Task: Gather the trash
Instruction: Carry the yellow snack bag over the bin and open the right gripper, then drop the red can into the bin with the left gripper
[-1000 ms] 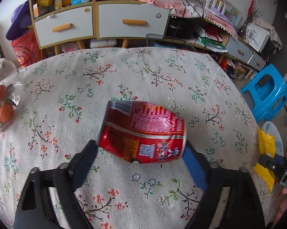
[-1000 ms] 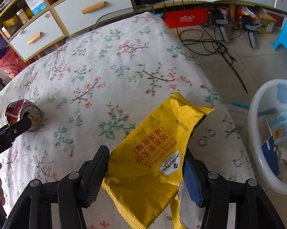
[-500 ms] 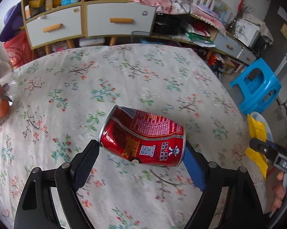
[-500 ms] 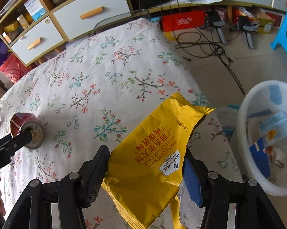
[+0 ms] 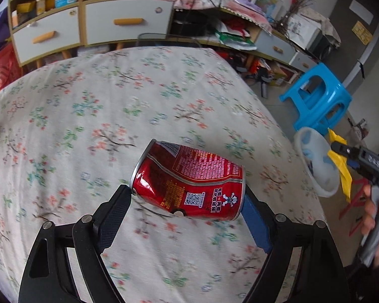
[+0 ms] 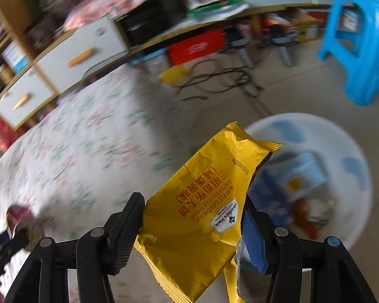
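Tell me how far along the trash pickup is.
Some trash already lies in the white bin. In hand: the left gripper holds a dented red can above the table; the right gripper holds a yellow snack wrapper near the bin. Both still need dropping in.

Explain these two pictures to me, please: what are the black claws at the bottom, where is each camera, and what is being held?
The claws are hand-held grippers, one in each of a person's hands; there is no robot. Each picture comes from a camera on one gripper, looking forward along its two fingers. In the left picture, the left gripper is closed on a dented red can, lifted over a table with a flowered cloth. At that picture's right edge you see the other gripper and the hand holding it. In the right picture, the right gripper clamps a yellow wrapper near a white bin on the floor, which already holds some trash.
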The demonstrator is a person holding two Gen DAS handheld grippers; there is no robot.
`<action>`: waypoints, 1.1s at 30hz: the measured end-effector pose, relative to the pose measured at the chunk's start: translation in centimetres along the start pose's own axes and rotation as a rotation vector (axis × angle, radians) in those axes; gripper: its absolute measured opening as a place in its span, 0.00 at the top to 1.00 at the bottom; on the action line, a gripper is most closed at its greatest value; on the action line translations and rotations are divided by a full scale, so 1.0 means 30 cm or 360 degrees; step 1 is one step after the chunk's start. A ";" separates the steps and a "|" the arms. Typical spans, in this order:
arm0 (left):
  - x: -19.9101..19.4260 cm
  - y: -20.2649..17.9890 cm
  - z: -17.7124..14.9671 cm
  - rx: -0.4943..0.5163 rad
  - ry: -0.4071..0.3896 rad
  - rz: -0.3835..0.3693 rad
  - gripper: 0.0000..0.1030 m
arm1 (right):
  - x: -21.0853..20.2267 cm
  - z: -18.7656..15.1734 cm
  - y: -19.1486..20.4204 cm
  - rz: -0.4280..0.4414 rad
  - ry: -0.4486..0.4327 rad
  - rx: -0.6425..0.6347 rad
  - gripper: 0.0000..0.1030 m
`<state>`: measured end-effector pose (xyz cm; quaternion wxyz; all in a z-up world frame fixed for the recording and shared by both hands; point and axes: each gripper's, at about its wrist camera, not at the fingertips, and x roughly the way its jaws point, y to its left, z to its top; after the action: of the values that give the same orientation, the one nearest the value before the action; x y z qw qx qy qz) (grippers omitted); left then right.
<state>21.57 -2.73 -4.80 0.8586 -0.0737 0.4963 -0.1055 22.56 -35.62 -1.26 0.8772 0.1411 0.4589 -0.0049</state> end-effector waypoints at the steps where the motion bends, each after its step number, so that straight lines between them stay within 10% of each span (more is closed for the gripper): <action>1: 0.000 -0.015 0.000 0.0011 0.0006 -0.0010 0.15 | -0.005 0.008 -0.033 -0.0028 -0.0007 0.0030 0.38; 9: 0.000 -0.182 0.027 0.0102 0.0002 -0.0091 0.15 | -0.009 0.044 -0.266 -0.0030 0.0017 0.0360 0.19; 33: 0.229 -0.871 0.121 0.0445 0.0038 -0.0370 0.14 | -0.268 -0.006 -0.554 -0.0192 -0.0080 0.0498 0.18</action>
<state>25.25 -29.66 -2.71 0.8365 -0.0091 0.4751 -0.2730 15.47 -52.52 1.08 0.8539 0.2479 0.4380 -0.1324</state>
